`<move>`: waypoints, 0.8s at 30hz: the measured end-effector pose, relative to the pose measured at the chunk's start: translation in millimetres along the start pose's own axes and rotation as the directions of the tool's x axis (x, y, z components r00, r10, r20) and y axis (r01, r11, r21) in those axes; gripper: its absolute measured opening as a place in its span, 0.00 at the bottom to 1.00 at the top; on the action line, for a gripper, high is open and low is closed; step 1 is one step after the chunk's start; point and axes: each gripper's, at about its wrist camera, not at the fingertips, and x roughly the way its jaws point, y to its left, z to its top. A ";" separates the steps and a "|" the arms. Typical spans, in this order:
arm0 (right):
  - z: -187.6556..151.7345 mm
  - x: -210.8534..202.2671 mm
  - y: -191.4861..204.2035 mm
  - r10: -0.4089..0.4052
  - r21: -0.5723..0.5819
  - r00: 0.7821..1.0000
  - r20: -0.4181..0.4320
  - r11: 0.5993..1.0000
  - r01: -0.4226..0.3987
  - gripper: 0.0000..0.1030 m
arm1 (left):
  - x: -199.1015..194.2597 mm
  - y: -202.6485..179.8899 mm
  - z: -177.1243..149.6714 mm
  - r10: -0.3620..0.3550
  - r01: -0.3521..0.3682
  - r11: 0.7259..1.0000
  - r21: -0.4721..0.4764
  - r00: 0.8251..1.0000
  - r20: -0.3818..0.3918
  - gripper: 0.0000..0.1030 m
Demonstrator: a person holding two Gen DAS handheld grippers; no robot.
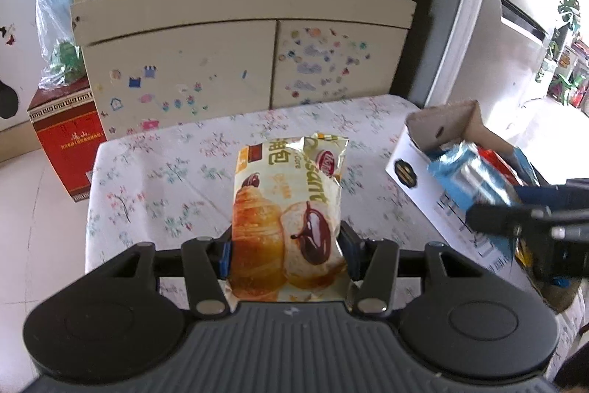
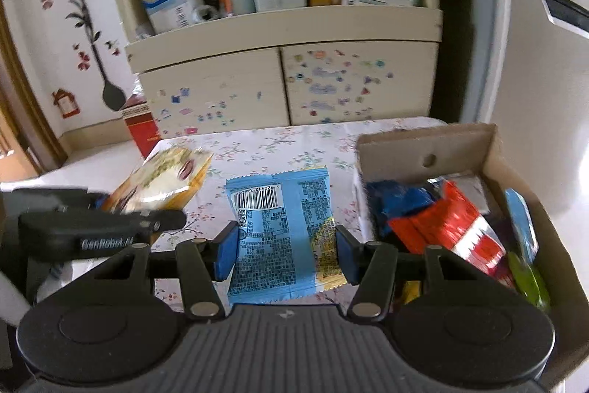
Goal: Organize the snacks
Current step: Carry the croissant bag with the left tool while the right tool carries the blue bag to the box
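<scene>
My left gripper (image 1: 285,247) is shut on a croissant snack packet (image 1: 287,209) and holds it above the floral tablecloth (image 1: 165,172). My right gripper (image 2: 285,251) is shut on a blue snack packet (image 2: 279,227), held above the table just left of the cardboard box (image 2: 423,142). The box holds several snack packets, among them a red one (image 2: 449,227) and a blue one (image 2: 397,201). In the left wrist view the right gripper (image 1: 522,220) with its blue packet (image 1: 475,175) is over the box (image 1: 416,168). In the right wrist view the left gripper (image 2: 110,227) holds the croissant packet (image 2: 165,179) at left.
A cream cabinet (image 1: 239,61) with stickers stands behind the table, its shelf crowded with boxes and bottles. A red carton (image 1: 66,135) sits on the floor at the left. A white fridge (image 1: 497,24) stands at the right.
</scene>
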 end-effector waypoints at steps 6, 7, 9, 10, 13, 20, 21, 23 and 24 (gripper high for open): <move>-3.4 -11.8 -10.3 -0.022 0.037 1.000 0.018 0.999 0.021 0.59 | -6.1 -10.0 -13.9 -0.007 0.006 1.000 -0.008 1.000 -0.010 0.50; -4.9 -14.9 -12.3 -0.024 0.041 0.999 0.023 0.999 0.023 0.59 | -7.2 -12.6 -16.0 -0.007 0.007 1.000 -0.006 1.000 -0.009 0.50; -5.5 -18.9 -16.0 -0.028 0.050 0.999 0.030 0.998 0.026 0.59 | -8.9 -16.9 -18.6 -0.014 0.014 1.000 -0.005 1.000 -0.005 0.50; -6.1 -21.0 -17.9 -0.031 0.055 0.999 0.034 0.998 0.029 0.59 | -10.1 -19.0 -20.0 -0.020 0.020 1.000 -0.007 1.000 -0.002 0.50; -7.8 -27.9 -25.7 -0.040 0.072 0.998 0.045 0.997 0.037 0.59 | -13.2 -25.8 -25.5 -0.026 0.026 1.000 -0.005 1.000 0.009 0.50; -9.5 -49.8 -52.2 -0.061 0.138 0.993 0.098 0.989 0.047 0.59 | -14.4 -39.8 -40.9 -0.031 0.031 1.000 -0.001 1.000 0.000 0.50; -9.8 -52.9 -56.8 -0.065 0.153 0.992 0.105 0.987 0.049 0.59 | -14.5 -41.7 -41.9 -0.033 0.033 0.999 -0.002 0.999 -0.002 0.50; -9.8 -57.9 -65.7 -0.075 0.182 0.990 0.116 0.982 0.053 0.59 | -15.1 -45.8 -43.1 -0.041 0.041 0.999 -0.005 0.999 -0.003 0.50; -9.9 -60.7 -70.3 -0.082 0.196 0.989 0.123 0.979 0.056 0.59 | -15.8 -48.1 -43.3 -0.045 0.045 0.999 -0.005 0.999 -0.002 0.50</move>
